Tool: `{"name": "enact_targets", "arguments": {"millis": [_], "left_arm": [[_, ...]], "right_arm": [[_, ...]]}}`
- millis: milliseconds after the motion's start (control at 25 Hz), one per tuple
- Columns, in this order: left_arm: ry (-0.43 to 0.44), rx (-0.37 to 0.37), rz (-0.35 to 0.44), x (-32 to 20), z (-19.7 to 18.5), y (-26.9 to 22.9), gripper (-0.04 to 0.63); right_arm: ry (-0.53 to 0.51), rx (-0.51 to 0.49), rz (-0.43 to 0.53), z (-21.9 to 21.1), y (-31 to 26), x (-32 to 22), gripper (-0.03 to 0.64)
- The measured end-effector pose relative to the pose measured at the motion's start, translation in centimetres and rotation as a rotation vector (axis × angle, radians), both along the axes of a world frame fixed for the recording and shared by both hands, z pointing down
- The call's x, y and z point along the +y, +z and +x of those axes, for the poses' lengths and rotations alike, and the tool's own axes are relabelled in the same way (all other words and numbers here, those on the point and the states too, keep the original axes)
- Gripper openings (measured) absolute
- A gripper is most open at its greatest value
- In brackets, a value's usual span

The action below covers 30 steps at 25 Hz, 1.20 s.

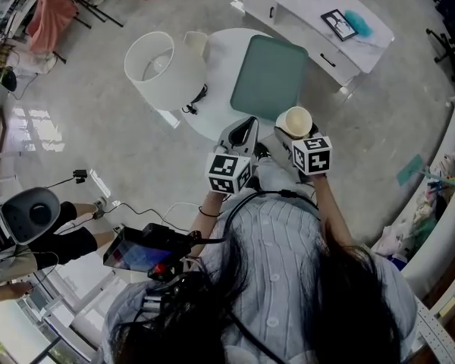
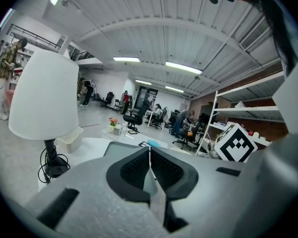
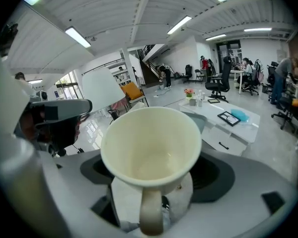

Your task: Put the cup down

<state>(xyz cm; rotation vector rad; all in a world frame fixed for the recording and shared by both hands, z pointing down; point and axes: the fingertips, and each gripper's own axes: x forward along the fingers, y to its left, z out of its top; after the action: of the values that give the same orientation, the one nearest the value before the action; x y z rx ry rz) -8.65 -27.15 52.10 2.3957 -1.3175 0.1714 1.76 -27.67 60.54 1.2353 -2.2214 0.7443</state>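
Left gripper [image 2: 150,156] jaws fully closed, pads touching, nothing between them. Right gripper [image 3: 154,175] jaws clamped on the cream cup [image 3: 151,148], pads on either side of its lower body, handle toward the gripper's camera, cup empty. In the head view both grippers sit side by side at the near edge of the round white table [image 1: 216,55], the left one [image 1: 243,133] over the table's near rim and the right one [image 1: 293,144] just off that rim to the right. The cup [image 1: 296,121] is held mouth up in the right jaws, just beside the near right corner of the teal mat [image 1: 269,74]. Can't tell from these views whether it is over the table or past its edge, and it does not appear to rest on anything. The mat lies flat on the right half of the table. A white-shaded lamp [image 1: 163,67] is at the table's left side, its cord bunched at the base. A small white bin [image 1: 196,42] is at the far-left part of the table, just behind the shade. Beyond the table, well apart from it, a low white bench [image 1: 303,17] carries a framed picture [image 1: 338,23] and a teal object [image 1: 358,23] just beside it.
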Motion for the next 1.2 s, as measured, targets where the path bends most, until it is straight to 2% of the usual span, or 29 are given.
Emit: {"name": "enact_targets", "arguments": {"millis": [720, 1200], "left_arm": [[0.064, -0.045, -0.084, -5.5, 1.9, 3.4, 0.018], [0.059, -0.054, -0.108, -7.1, 1.3, 4.2, 0.018]], "right_arm": [[-0.051, 0.098, -0.101, -1.1, 8.6, -5.7, 0.402], [-0.032, 0.163, -0.054, -0.8, 10.5, -10.2, 0.402]]}}
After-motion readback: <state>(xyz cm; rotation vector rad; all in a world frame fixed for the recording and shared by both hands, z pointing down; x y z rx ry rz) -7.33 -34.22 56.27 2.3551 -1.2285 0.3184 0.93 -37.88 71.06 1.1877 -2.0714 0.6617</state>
